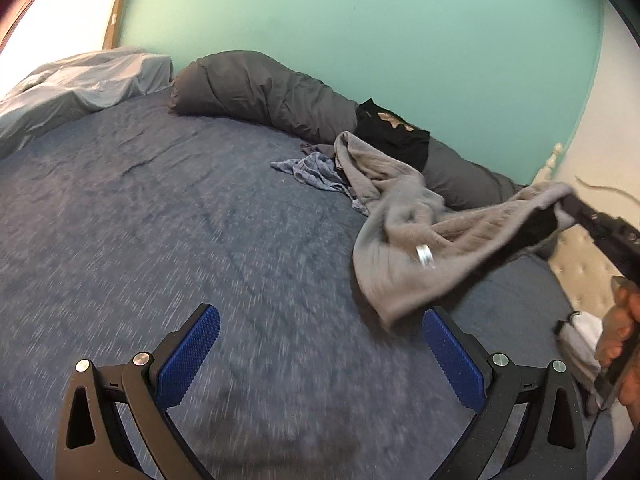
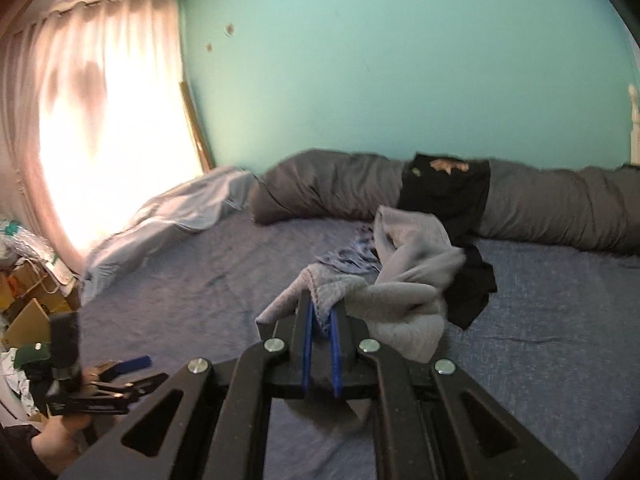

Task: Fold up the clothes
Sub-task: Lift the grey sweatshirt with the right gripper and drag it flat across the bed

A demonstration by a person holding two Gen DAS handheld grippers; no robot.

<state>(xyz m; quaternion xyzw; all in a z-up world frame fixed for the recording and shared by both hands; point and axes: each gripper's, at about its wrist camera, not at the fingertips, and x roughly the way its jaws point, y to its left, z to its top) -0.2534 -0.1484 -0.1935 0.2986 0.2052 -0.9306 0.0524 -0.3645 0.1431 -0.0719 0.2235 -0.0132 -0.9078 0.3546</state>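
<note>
A grey sweatshirt [image 1: 404,216] is lifted off the blue bed [image 1: 160,208]. One end trails back to a small pile of clothes, and a white tag shows on it. My right gripper [image 2: 322,312] is shut on the grey sweatshirt [image 2: 404,292] at its edge, and it also shows at the right of the left wrist view as my right gripper [image 1: 570,206]. My left gripper [image 1: 318,334] hangs open over bare sheet, its blue pads [image 1: 196,352] wide apart with nothing between them. The sweatshirt's lower hem hangs just beyond its right finger. A blue patterned garment [image 1: 312,172] and a black garment [image 2: 472,284] lie in the pile.
A long grey bolster [image 1: 272,92] lies along the teal wall, with a black cloth [image 1: 394,132] draped over it. A pale sheet [image 1: 84,80] is bunched at the far left corner. A curtained bright window [image 2: 104,128] and cluttered boxes [image 2: 28,292] stand left of the bed.
</note>
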